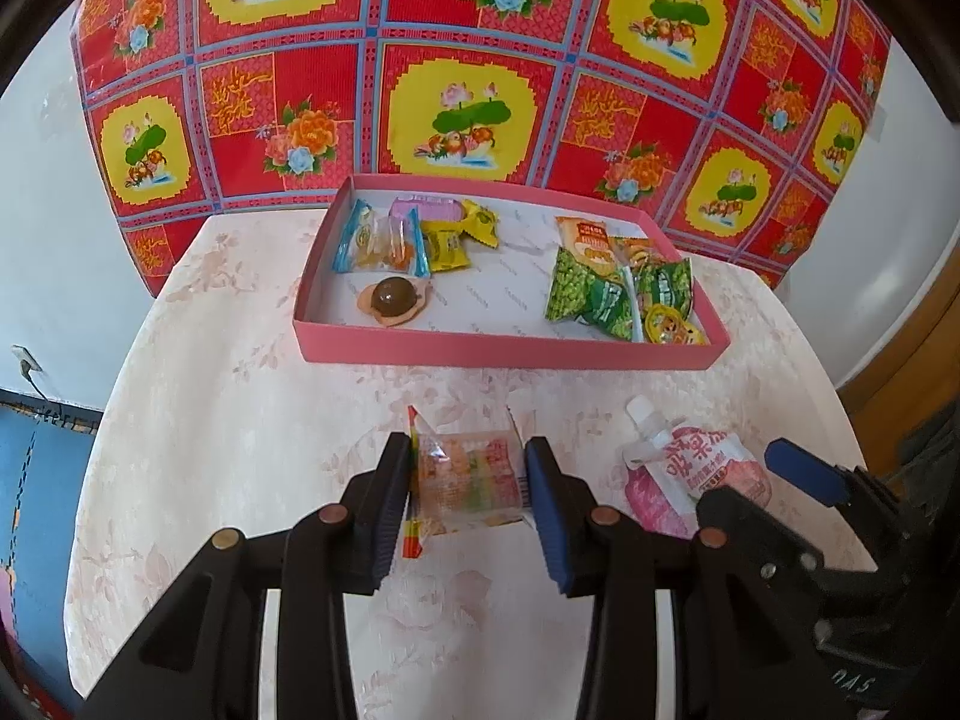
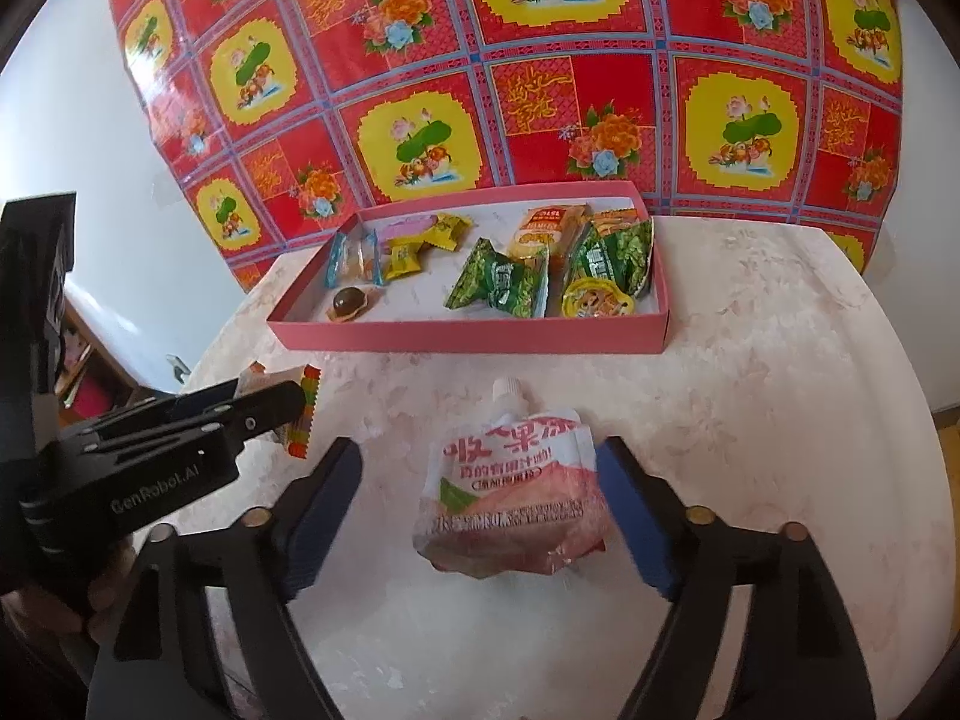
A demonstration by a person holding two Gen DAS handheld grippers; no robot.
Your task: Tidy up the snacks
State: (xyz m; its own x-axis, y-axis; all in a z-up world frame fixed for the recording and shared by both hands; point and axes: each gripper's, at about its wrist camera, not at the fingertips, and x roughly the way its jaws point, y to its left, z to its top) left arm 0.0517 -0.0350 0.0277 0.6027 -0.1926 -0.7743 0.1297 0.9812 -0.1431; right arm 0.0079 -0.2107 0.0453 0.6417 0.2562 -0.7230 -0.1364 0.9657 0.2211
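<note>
Gripping a clear candy pack (image 1: pixel 465 474) with rainbow-striped edges, the left gripper (image 1: pixel 468 480) sits over the table (image 1: pixel 210 420). Right gripper (image 2: pixel 480 504) is spread wide around a pink spouted jelly pouch (image 2: pixel 510 498), pads clear of it. Pink box (image 2: pixel 468 339) behind holds more snacks.

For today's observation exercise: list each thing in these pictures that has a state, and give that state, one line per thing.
Left gripper: shut on the clear packet.
Clear packet: gripped at both sides, low over the table.
Right gripper: open, jaws astride the pouch.
Pouch: lying flat on the table, capped, not gripped.
Pink box: open, lidless, holding snacks in two groups.
Brown sweet: wrapped, lying in the box.
</note>
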